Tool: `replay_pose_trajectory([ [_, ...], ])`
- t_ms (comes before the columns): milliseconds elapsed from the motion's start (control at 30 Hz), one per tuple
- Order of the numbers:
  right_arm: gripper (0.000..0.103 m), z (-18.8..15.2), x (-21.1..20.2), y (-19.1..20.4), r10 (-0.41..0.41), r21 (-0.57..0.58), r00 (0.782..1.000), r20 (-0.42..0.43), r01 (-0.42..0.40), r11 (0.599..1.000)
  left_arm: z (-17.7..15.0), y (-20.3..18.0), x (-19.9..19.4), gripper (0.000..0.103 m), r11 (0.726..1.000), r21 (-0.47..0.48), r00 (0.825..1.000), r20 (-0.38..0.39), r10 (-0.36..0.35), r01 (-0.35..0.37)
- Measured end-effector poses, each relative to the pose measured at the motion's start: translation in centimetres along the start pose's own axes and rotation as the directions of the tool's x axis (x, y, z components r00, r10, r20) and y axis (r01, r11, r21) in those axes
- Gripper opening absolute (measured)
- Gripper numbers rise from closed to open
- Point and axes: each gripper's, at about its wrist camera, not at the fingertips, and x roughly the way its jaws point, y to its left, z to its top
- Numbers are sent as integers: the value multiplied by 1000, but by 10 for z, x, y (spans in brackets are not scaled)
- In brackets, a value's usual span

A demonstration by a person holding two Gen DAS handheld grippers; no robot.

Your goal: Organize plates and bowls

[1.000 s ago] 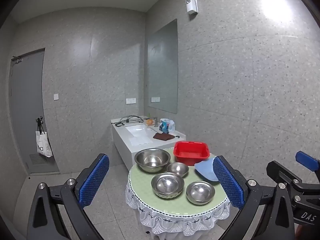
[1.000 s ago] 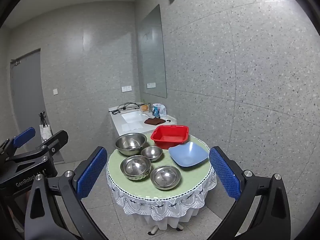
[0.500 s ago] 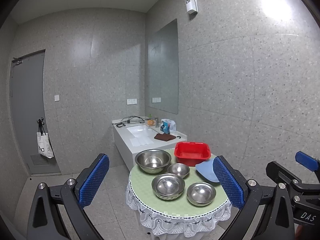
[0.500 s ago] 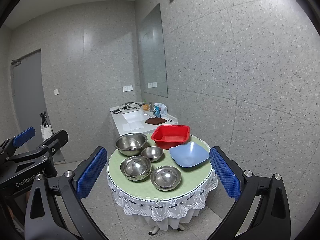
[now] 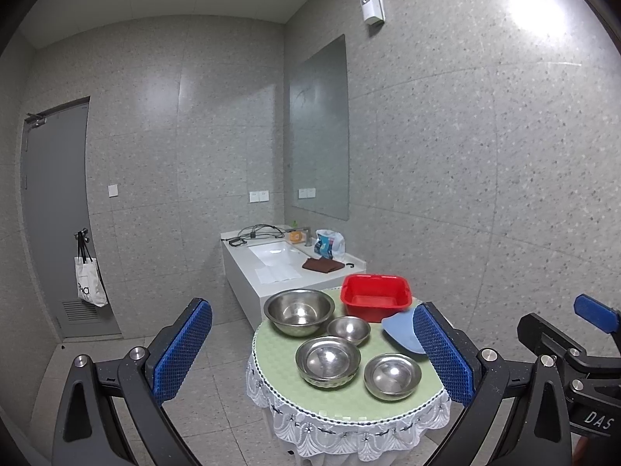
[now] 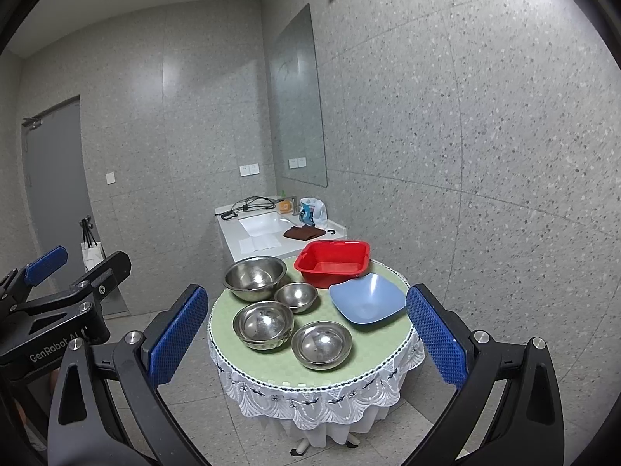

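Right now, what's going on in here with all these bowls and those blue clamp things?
A person holds a hand-held gripper in each hand, the left hand-held gripper and the right hand-held gripper, both open, empty and short of the round table. Nothing has been picked up. On the table sit four steel bowls: a large bowl, a small bowl, and two medium ones nearer the cameras. Beside them are a red tub and a blue dish.

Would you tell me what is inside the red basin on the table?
The red basin looks empty: bare red floor and far walls show. Its near wall hides the front strip of the floor.
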Motion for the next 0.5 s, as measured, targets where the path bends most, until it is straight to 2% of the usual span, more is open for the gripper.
replay_pose_trajectory([
  [500,103,-2,-2,1,12,-4,1000,-1,-12,1000,4,-5,-4,102,1000,-3,1000,-4,15,-15],
])
